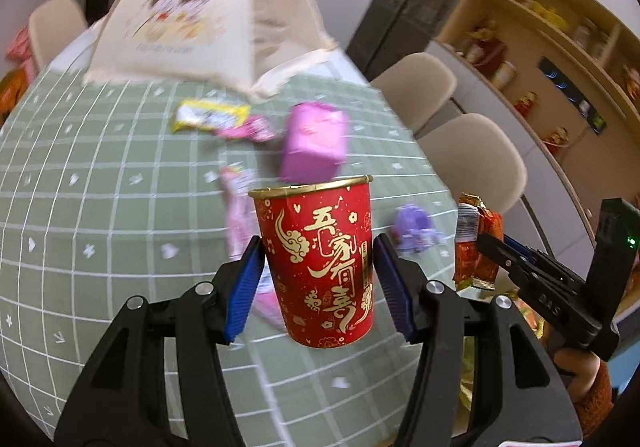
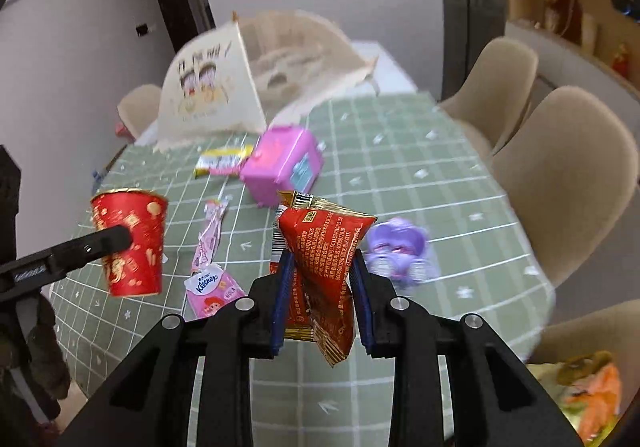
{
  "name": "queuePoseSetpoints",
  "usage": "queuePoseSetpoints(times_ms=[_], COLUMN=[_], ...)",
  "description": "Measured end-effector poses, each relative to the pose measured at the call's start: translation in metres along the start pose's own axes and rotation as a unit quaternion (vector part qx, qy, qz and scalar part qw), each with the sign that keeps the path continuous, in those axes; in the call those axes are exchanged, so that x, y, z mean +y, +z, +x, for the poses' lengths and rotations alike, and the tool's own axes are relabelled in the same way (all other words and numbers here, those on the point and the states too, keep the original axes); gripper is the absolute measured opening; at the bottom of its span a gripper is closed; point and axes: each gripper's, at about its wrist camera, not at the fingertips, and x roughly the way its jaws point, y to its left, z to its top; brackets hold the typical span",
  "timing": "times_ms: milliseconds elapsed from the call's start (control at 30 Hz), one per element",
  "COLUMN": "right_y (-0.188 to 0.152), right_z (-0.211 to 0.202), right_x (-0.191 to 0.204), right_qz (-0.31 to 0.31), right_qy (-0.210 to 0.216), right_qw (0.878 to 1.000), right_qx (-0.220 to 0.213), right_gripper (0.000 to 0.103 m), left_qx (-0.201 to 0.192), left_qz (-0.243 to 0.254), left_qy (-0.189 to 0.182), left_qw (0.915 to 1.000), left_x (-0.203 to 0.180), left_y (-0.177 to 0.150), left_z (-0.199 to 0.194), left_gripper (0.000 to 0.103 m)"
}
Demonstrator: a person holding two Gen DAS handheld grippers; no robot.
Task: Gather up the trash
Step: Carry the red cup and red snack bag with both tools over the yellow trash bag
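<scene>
A red paper cup (image 1: 318, 267) is clamped in the left gripper (image 1: 320, 279) at frame centre, and a red snack wrapper (image 2: 320, 271) is pinched in the nearly closed right gripper (image 2: 322, 287). Both are held above the desk (image 2: 440, 207). A yellow wrapper (image 2: 222, 161) and pink tissue packet (image 2: 214, 287) are left lying at centre left.

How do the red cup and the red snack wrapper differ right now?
The red cup is rigid and upright in the left tool; the red snack wrapper is crumpled and squeezed in the right tool. The cup carries large gold characters, the wrapper fine print. Both are red and gold, held above the table.
</scene>
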Motion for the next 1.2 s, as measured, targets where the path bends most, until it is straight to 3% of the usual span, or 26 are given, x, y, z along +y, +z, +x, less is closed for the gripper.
queuePoseSetpoints(times_ms=[300,567,733,967,1100,1200], right_y=[-0.036,-0.079,-0.113,-0.156,-0.179,-0.194], right_z=[-0.09,-0.159,-0.2,-0.232,-0.245,-0.254], right_x=[-0.068,-0.133,-0.178,-0.219,-0.231,-0.241], right_qz=[0.027,0.066,0.097,0.14,0.165,0.18], right_qy=[-0.041,-0.103,-0.154,-0.193,-0.205,-0.214], right_qw=[0.997,0.989,0.979,0.968,0.962,0.957], right_qx=[-0.054,-0.082,-0.087,-0.081,-0.077,-0.076], right_gripper=[0.028,0.028,0.028,0.028,0.028,0.028], left_qx=[-0.013,0.022,0.077,0.161,0.19,0.226], left_qz=[0.086,0.136,0.152,0.175,0.201,0.242], left_qy=[-0.035,-0.107,-0.169,-0.204,-0.198,-0.166], left_qw=[0.9956,0.9846,0.9708,0.9499,0.9403,0.9289], left_x=[-0.111,-0.2,-0.253,-0.319,-0.352,-0.375], left_y=[-0.016,-0.051,-0.082,-0.133,-0.157,-0.177], left_z=[-0.011,0.005,0.036,0.091,0.115,0.141], left_gripper=[0.053,0.053,0.053,0.053,0.053,0.053])
